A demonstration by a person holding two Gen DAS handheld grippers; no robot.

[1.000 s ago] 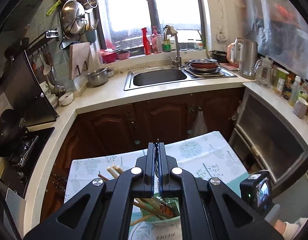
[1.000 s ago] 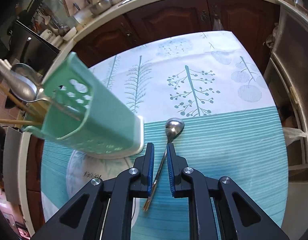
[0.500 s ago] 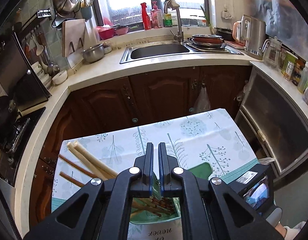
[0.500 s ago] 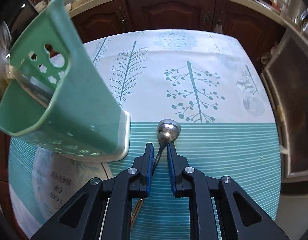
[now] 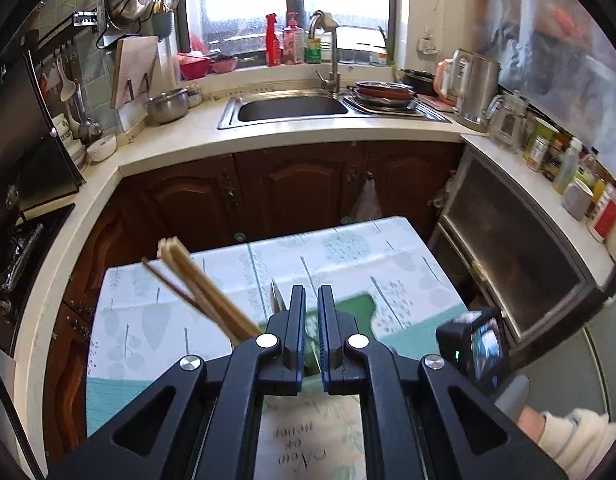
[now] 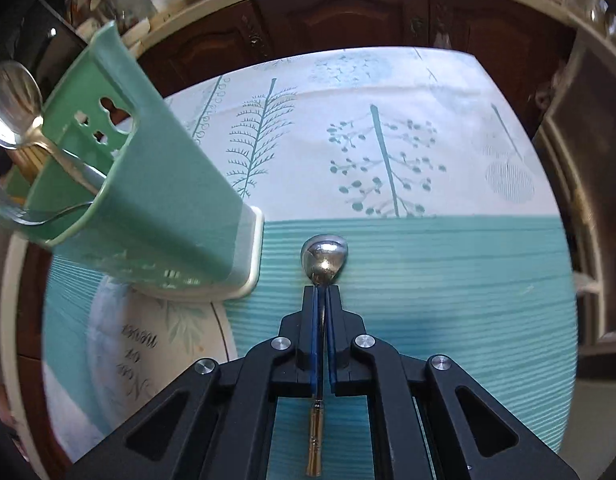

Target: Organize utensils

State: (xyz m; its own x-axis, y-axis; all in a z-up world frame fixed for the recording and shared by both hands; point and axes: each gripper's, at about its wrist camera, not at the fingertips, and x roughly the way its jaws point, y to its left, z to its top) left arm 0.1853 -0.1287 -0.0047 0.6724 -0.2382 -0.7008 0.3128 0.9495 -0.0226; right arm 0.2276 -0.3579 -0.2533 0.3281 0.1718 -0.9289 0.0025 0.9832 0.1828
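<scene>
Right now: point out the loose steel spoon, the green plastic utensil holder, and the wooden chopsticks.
Steel spoon [image 6: 324, 258]: right wrist view, on its bowl.
Green plastic utensil holder [image 6: 176, 200]: right wrist view, on its side wall.
Wooden chopsticks [image 5: 204, 284]: left wrist view, mid-shaft.

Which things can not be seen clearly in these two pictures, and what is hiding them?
- Spoon, right wrist view: the handle's middle is hidden between the right gripper fingers.
- Green holder, left wrist view: mostly hidden behind the left gripper; whether it is clamped is unclear.
- Chopsticks, left wrist view: blurred, lower ends hidden.
- Utensils at the holder's mouth, right wrist view: cut off at the left edge.
</scene>
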